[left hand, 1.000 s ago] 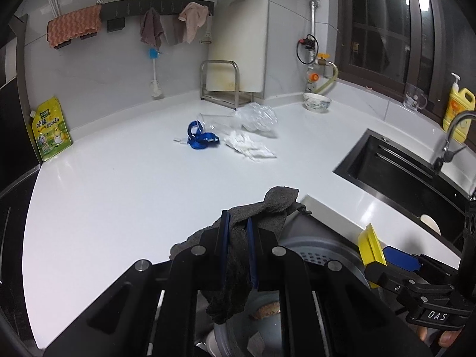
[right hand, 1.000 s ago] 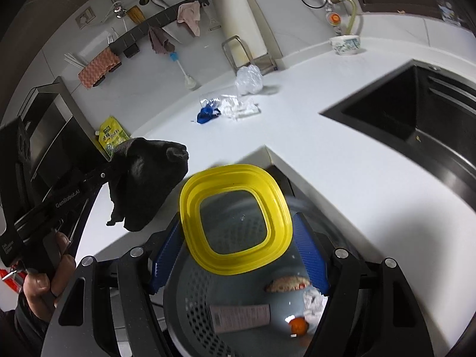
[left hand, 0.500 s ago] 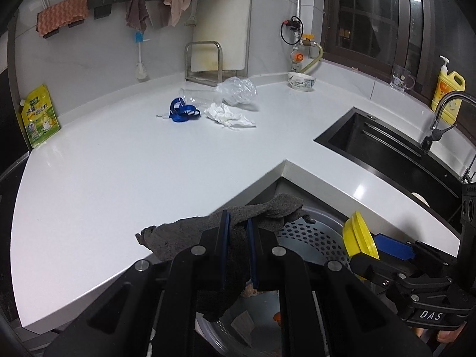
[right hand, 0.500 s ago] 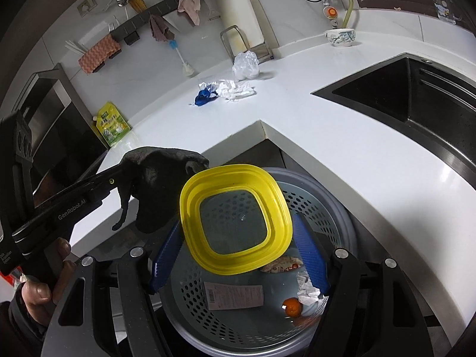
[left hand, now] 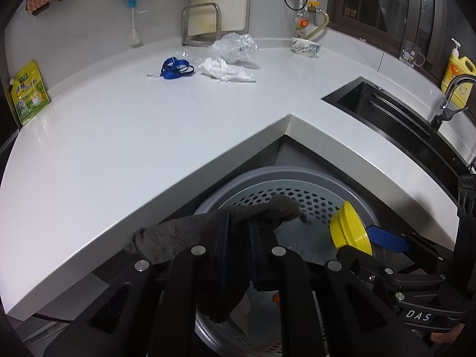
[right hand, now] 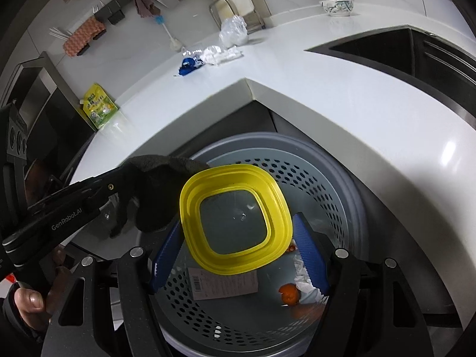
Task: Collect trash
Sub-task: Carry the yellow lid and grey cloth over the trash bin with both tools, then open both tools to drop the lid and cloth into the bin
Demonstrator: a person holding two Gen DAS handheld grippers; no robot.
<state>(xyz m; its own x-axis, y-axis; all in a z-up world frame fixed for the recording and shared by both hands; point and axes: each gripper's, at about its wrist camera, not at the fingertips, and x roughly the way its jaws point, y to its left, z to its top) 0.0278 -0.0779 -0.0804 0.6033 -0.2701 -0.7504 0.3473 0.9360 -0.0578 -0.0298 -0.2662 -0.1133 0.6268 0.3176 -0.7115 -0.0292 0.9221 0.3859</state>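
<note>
My left gripper [left hand: 239, 223] is shut on a dark grey cloth [left hand: 178, 233], which droops over the near rim of a grey perforated bin [left hand: 267, 175] below the counter's corner. My right gripper [right hand: 238, 223] is shut on a yellow square container [right hand: 276, 208], its blue pads pressing both sides, directly above the bin [right hand: 342, 160]. A paper label [right hand: 223, 285], an orange scrap [right hand: 288, 293] and white tissue [right hand: 303, 276] lie in the bin. On the counter far back lie a blue strap [left hand: 175, 68], crumpled white paper [left hand: 226, 70] and a clear plastic bag [left hand: 235, 46].
The white counter [left hand: 148, 136] wraps round the bin in a corner. A black sink [left hand: 386, 110] with a tap and a yellow soap bottle [left hand: 458, 71] is to the right. A bowl [left hand: 306, 47], a metal rack [left hand: 200, 23] and a green pouch [left hand: 28, 92] line the back.
Both grippers have sunk below the counter's edge towards the bin, tilting further down. The cloth and the yellow container stay held and now hang over the bin's opening.
</note>
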